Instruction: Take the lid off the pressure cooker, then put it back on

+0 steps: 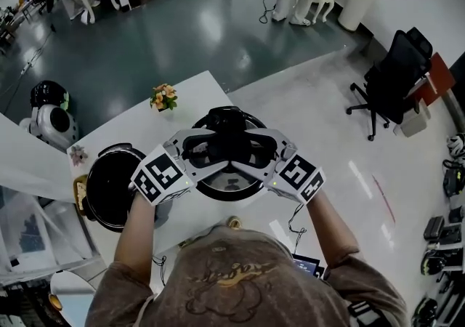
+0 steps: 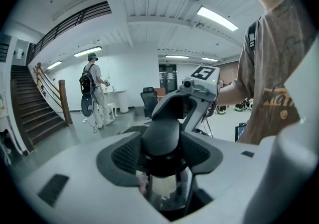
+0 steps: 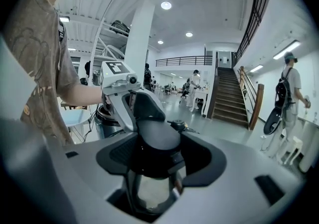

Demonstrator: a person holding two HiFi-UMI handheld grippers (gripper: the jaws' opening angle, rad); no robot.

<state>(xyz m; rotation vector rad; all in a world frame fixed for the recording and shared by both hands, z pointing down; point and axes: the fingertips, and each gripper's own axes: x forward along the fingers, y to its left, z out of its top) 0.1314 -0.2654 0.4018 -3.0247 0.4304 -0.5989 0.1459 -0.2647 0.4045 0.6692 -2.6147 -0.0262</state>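
Because the lid point(image 1: 231, 187) hung level between the two grippers with its handle point(image 1: 227, 123) on top, the relation that mattered was sideways: the open pressure cooker point(image 1: 109, 187) stood on the white table point(image 1: 197, 94) to the lid's left in the head view, near it but clear of it. The lid itself was over the near part of the table, just in front of the person, not seated on anything I could see.

The black handle seemed, from both gripper views, to run lengthwise from one gripper toward the other, so its long axis lay across the person's body and pointed roughly at the cooker.

The left gripper point(image 1: 197, 152) was clamped on the handle's left end and the right gripper point(image 1: 266, 152) on its right end. Each had its jaws partly spread and its pads pressed against the black grip. They faced each other, each tilted a little downward.

The left gripper was the nearer to the cooker, so I judged that a return would lead with that side, carrying the lid leftward and down until its rim sat square over the pot's mouth. A small pot of flowers point(image 1: 163, 97) stood beyond on the table, well out of that path.
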